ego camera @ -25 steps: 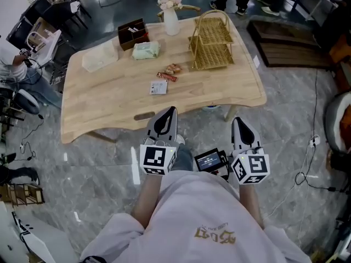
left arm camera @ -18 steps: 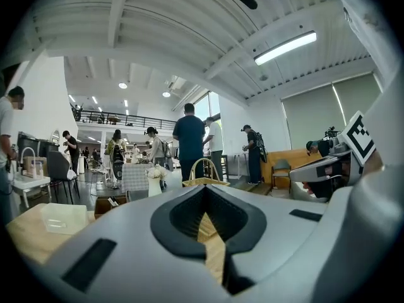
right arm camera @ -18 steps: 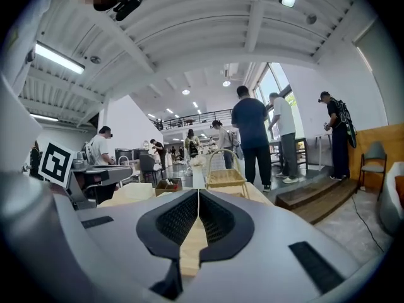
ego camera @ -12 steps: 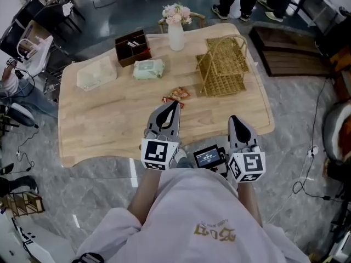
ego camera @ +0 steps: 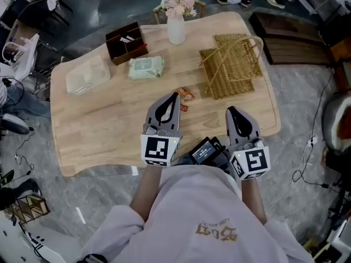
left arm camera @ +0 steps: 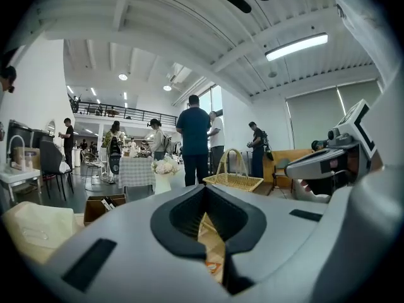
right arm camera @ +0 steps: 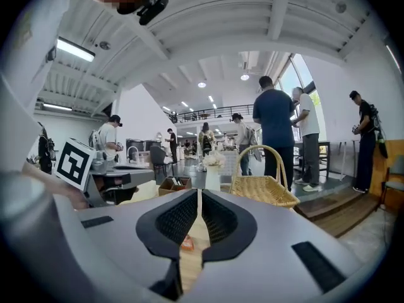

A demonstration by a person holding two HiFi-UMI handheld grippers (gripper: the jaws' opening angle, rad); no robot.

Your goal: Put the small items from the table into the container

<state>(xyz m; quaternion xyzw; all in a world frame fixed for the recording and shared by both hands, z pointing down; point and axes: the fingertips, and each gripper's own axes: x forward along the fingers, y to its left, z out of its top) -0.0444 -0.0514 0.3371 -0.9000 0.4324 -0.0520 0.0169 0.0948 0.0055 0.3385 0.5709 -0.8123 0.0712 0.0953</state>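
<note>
My left claw (ego camera: 173,97) points level over the bench's (ego camera: 98,130) near edge, closed on nothing. Snack packets (ego camera: 185,95) lie mid-bench, just past its tip. My right claw (ego camera: 231,111) is closed and empty too, with the wicker basket (ego camera: 233,64) ahead.

The floor (ego camera: 98,196) is grey and shiny, like stone; black cables (ego camera: 299,177) lie on it at the right; a pale wood table (ego camera: 104,136) with round corners stands in the middle; a dark wood step (ego camera: 285,40) lies past its far right corner; dark chairs (ego camera: 24,10) stand at the far left; the wall (left arm camera: 35,87) is white; the ceiling (left arm camera: 177,24) is white with beams; a long lamp (left arm camera: 297,46) glows there; grey blinds cover the big windows (left arm camera: 315,122); a balcony (left arm camera: 120,113) runs along the far end; people (left arm camera: 194,137) stand beyond the table.
</note>
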